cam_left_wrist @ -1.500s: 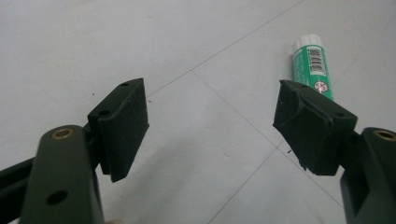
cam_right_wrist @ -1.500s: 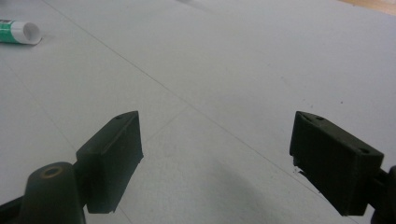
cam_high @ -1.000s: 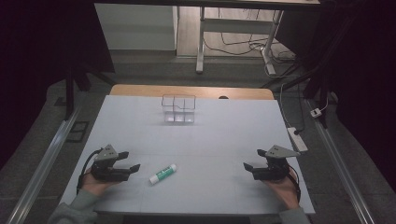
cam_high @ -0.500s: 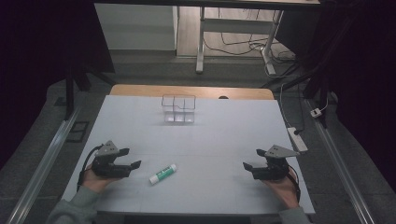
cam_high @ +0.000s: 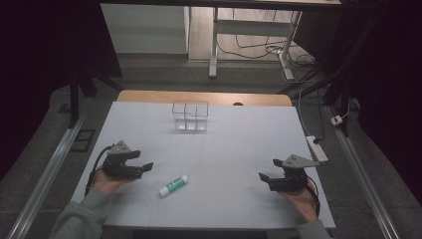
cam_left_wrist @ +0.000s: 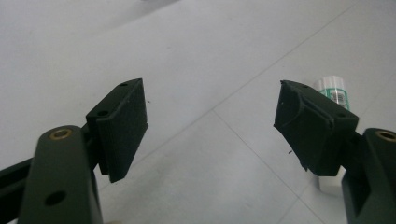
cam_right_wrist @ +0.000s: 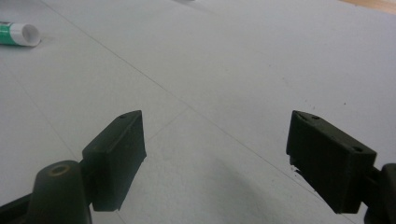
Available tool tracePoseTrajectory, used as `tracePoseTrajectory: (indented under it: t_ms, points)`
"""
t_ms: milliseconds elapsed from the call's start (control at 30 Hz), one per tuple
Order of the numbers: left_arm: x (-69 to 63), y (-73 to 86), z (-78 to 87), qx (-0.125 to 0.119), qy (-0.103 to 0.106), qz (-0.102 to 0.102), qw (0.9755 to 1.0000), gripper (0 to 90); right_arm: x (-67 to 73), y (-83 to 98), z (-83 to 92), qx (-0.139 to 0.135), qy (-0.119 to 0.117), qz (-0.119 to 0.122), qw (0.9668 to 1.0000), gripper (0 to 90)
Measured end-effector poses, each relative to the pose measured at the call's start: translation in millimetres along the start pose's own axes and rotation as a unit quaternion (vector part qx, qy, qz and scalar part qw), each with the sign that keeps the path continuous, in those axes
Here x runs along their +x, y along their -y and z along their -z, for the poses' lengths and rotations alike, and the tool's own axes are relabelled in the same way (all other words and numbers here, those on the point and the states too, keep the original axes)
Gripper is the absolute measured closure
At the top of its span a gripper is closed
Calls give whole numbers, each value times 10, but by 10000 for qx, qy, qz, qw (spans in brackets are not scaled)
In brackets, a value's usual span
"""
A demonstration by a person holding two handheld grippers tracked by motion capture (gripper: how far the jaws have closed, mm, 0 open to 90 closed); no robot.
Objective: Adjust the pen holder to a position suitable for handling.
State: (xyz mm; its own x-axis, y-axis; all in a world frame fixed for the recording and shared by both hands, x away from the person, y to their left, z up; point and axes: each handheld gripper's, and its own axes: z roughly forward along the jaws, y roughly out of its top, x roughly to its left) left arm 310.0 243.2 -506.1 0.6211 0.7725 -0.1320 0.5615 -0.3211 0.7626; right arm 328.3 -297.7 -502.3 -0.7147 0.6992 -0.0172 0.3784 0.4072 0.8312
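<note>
A green and white glue stick (cam_high: 173, 185) lies on the white table sheet (cam_high: 224, 149) near its front left. My left gripper (cam_high: 145, 168) stands open just left of it, jaws pointing right; in the left gripper view (cam_left_wrist: 210, 121) the glue stick (cam_left_wrist: 332, 87) peeks out behind the right jaw. At the front right, my right gripper (cam_high: 263, 179) rests open on the sheet with nothing between its jaws. In the right gripper view (cam_right_wrist: 215, 149) the glue stick (cam_right_wrist: 17, 34) lies far off at the upper left.
A clear plastic box with compartments (cam_high: 190, 116) stands at the back middle of the sheet. A wooden table edge (cam_high: 204, 96) shows behind it. A power strip (cam_high: 317, 148) lies off the right side.
My left gripper has crept a little to the right, closer to the glue stick. The right gripper has stayed where it was.
</note>
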Motion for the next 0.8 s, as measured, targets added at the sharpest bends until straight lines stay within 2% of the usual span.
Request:
tracePoseTrajectory:
  t_ms: [233, 433, 800]
  points:
    - [44, -92, -77, 67, 16, -12, 10000, 255, 8, 7, -23, 25, 1, 3, 10000, 189]
    - [104, -145, -150, 116, 26, 90, 9999, 259, 11, 12, -32, 42, 16, 1, 10000, 190]
    - [231, -358, -302, 266, -118, 64, 9996, 270, 16, 21, -50, 74, 25, -30, 10000, 192]
